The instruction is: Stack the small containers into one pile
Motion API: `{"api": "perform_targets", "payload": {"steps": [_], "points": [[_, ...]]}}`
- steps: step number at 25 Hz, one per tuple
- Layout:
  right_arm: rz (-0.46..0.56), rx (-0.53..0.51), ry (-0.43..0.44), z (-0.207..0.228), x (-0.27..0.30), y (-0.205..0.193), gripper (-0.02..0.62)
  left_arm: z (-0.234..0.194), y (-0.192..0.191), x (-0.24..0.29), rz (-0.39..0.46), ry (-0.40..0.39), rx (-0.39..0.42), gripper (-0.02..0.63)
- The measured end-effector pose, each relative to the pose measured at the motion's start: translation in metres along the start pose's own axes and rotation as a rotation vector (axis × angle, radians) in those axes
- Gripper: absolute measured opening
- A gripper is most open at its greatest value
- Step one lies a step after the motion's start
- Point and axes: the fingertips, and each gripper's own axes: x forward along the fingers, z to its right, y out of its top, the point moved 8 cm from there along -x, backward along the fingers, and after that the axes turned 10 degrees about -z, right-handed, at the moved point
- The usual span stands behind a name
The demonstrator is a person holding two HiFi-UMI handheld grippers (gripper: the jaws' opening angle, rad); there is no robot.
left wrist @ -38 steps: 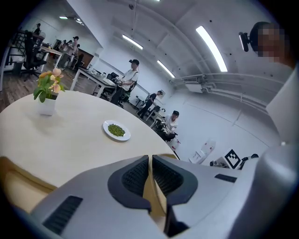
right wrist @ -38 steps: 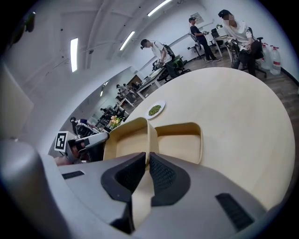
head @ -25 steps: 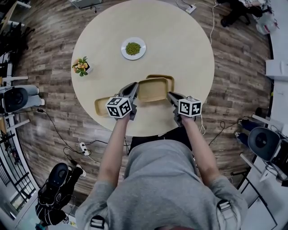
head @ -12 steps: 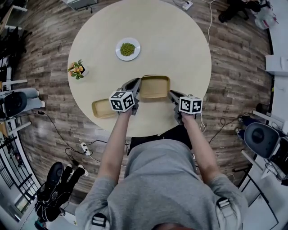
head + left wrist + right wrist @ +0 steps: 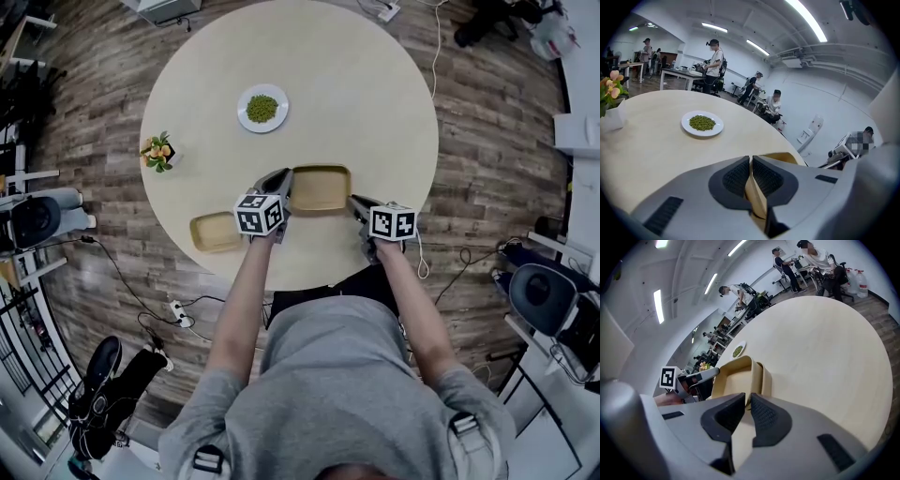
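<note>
Both grippers hold one tan container by its short rims, level over the round table. My left gripper is shut on its left rim, and my right gripper is shut on its right rim. In the right gripper view the held container sits nested in a second tan container, whose rim shows just outside it. A third tan container lies alone on the table to the left, beside my left gripper's marker cube.
A white plate of green peas and a small potted flower stand farther back on the left half of the table. The table's near edge runs just under my hands. In the gripper views, people stand at desks in the background.
The held container moved back and down with both grippers. The second container showed offset behind it before and is now covered by it.
</note>
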Motion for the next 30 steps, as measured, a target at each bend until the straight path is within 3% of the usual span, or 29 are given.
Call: {"api": "perform_targets", "payload": {"steps": [5, 11, 15, 17, 30], "points": [[-0.022, -0.006, -0.014, 0.005, 0.003, 0.0, 0.052, -0.001, -0.006, 0.007, -0.024, 0.013, 0.013, 0.038], [-0.043, -0.102, -0.067, 0.0, 0.006, 0.002, 0.071, -0.002, -0.012, 0.011, -0.047, 0.054, 0.033, 0.038], [-0.011, -0.12, -0.071, -0.001, 0.006, 0.002, 0.116, -0.003, -0.013, 0.014, -0.055, 0.075, 0.056, 0.038], [0.017, -0.119, -0.074, 0.0, 0.004, 0.001, 0.156, -0.003, -0.013, 0.014, -0.056, 0.073, 0.059, 0.038], [0.017, -0.042, -0.064, 0.013, 0.004, -0.003, 0.164, -0.01, -0.017, 0.02, -0.082, 0.06, 0.059, 0.04]]}}
